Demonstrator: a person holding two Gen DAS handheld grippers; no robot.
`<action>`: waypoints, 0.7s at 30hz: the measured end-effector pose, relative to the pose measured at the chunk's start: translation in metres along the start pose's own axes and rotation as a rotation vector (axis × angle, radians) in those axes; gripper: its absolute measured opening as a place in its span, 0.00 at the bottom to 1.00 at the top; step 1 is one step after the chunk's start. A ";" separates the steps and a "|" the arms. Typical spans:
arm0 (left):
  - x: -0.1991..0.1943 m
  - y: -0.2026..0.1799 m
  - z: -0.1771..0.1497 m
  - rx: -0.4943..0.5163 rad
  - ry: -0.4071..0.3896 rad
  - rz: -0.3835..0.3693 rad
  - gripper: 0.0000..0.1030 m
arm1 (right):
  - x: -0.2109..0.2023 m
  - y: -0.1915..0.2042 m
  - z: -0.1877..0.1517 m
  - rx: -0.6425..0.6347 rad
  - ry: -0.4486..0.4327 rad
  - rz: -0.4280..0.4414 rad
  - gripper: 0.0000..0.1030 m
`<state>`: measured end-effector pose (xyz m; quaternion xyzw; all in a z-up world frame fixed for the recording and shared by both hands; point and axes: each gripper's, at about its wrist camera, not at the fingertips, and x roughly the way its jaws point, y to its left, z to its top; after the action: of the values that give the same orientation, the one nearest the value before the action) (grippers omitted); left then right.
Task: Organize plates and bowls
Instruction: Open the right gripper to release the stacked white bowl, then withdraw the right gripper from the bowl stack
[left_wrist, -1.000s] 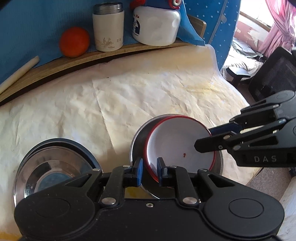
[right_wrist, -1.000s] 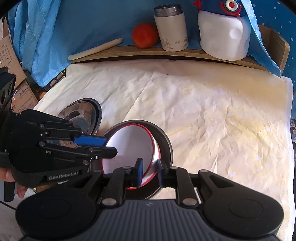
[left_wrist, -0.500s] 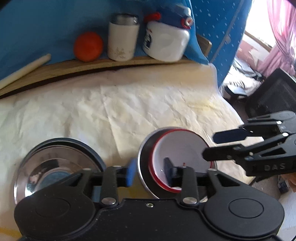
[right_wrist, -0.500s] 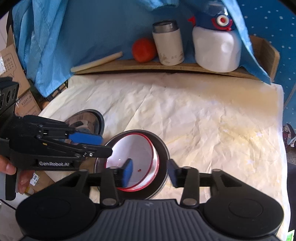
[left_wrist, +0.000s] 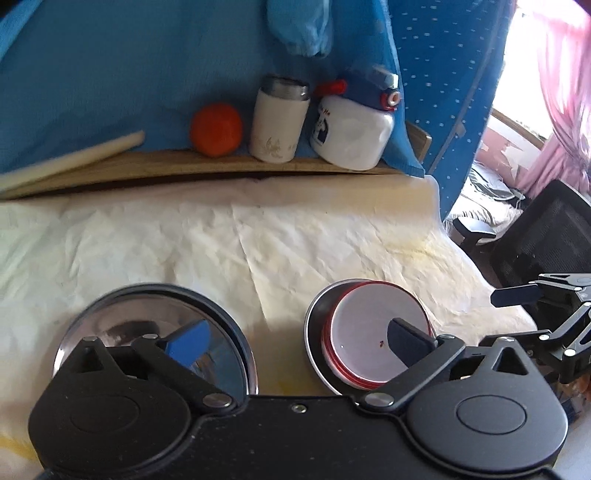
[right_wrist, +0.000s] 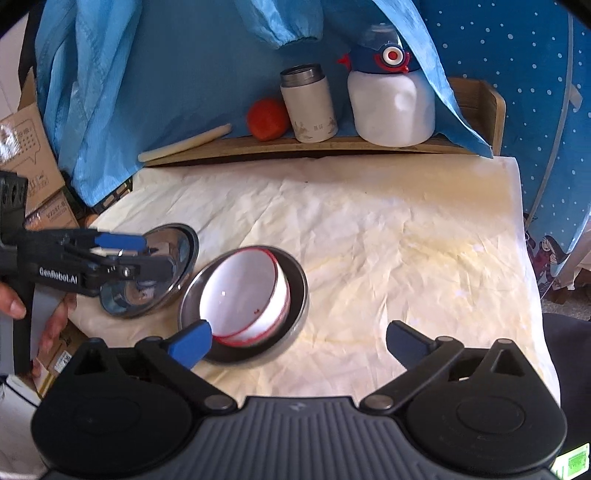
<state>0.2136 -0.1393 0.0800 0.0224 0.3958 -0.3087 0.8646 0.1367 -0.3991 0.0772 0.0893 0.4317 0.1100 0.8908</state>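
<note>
**tinkerfox:** Both grippers are spread wide with nothing between the pads. The left gripper (left_wrist: 295, 341) and the right gripper (right_wrist: 299, 341) have just been opening, and my guess is that's to let go of the white enamel bowl with the red rim (right_wrist: 245, 297). It sits nested inside the shallow round steel pan (right_wrist: 295, 295), leaning toward the pan's left wall rather than flat. Looks like a stacking step to me.

**mopsy_k:** Agreed. Just beside it to the left is the shiny steel bowl with a dark rim (left_wrist: 110, 314), on its own on the crinkled cream cloth (right_wrist: 369, 229), probably next to be sorted. The left gripper covers part of it in the right view, so I can't tell what's inside. At the back, the orange fruit (left_wrist: 216, 129), white flask (left_wrist: 279, 123) and white-and-blue bottle (left_wrist: 352, 129) line the wooden ledge (left_wrist: 221, 166). That red speck in the enamel bowl? Too small to call.
</note>
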 end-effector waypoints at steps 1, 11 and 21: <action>-0.001 -0.001 0.000 0.023 -0.004 0.005 0.99 | 0.000 0.001 -0.003 -0.010 0.003 -0.003 1.00; 0.010 -0.006 -0.008 0.305 0.046 0.072 0.99 | 0.007 0.022 -0.025 -0.158 0.019 -0.048 1.00; 0.032 0.002 0.016 0.321 0.192 0.075 0.99 | 0.026 -0.002 0.000 -0.083 0.168 -0.025 1.00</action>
<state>0.2410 -0.1592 0.0677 0.2039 0.4209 -0.3320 0.8192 0.1532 -0.3939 0.0571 0.0376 0.5011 0.1239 0.8556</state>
